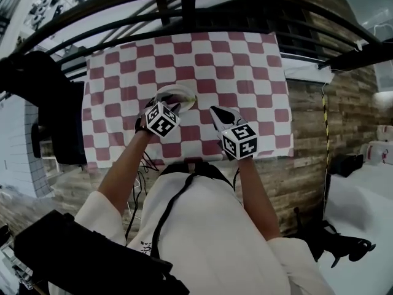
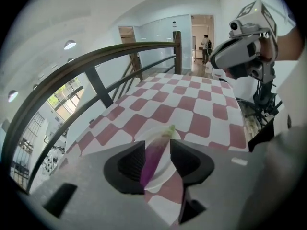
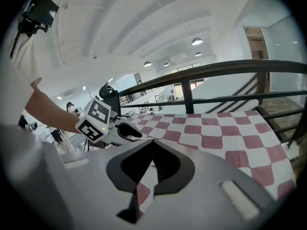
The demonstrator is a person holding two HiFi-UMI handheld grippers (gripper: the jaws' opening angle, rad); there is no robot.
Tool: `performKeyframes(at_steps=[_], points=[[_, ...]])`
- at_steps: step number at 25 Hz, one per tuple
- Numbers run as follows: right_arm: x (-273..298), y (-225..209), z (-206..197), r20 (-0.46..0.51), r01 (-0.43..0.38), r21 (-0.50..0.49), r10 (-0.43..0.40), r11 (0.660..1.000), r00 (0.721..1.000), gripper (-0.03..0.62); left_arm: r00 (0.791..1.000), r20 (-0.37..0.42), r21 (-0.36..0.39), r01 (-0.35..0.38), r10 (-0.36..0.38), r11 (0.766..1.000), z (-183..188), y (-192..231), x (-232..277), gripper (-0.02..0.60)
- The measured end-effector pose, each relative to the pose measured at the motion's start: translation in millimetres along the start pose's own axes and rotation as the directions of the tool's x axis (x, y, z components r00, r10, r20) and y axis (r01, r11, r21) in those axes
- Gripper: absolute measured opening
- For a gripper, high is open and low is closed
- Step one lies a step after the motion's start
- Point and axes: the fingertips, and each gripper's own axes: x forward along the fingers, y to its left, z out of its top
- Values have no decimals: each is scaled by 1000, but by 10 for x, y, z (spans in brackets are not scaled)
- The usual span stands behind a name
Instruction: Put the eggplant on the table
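Left side: the left gripper was angled down over the white plate, which sat toward the near middle of the table's checked cloth. The eggplant lay lengthwise between its jaws, purple body toward the camera and green stem pointing away. The jaws stood apart around it. The left pad was against its side, while a sliver of plate showed between the eggplant and the right pad, so no firm clamp was evident. Whether the eggplant rested on the plate or hung just clear of it could not be settled.

Right side: the right gripper was held above the cloth just right of the plate, tips together with nothing between them. It took no part in the work.

Assessment: the step in hand was the pickup from the plate, and placement had not begun. The next move calls for both pads to bear squarely on the eggplant's body. A lift clear of the rim should follow, then a short carry to bare cloth beside the plate. The eggplant is slim and smooth, so it may pivot if pinched off-centre.
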Motion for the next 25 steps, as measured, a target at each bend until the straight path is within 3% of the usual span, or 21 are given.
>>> performKeyframes(at_steps=[5, 11, 18, 25], points=[[-53, 87, 45, 10, -44, -26, 44, 999, 999, 6, 993, 102, -161, -41, 58, 986, 59, -49, -285, 135], [-155, 112, 129, 35, -86, -47, 87, 995, 996, 6, 969, 191, -333, -87, 157, 939, 76, -82, -660, 93], [-279, 138, 182, 48, -142, -78, 146, 987, 988, 6, 940, 205, -466, -150, 271, 872, 68, -82, -1064, 78], [-370, 145, 258, 62, -184, -109, 192, 977, 979, 6, 913, 200, -543, -199, 356, 816, 51, -171, -1265, 58]])
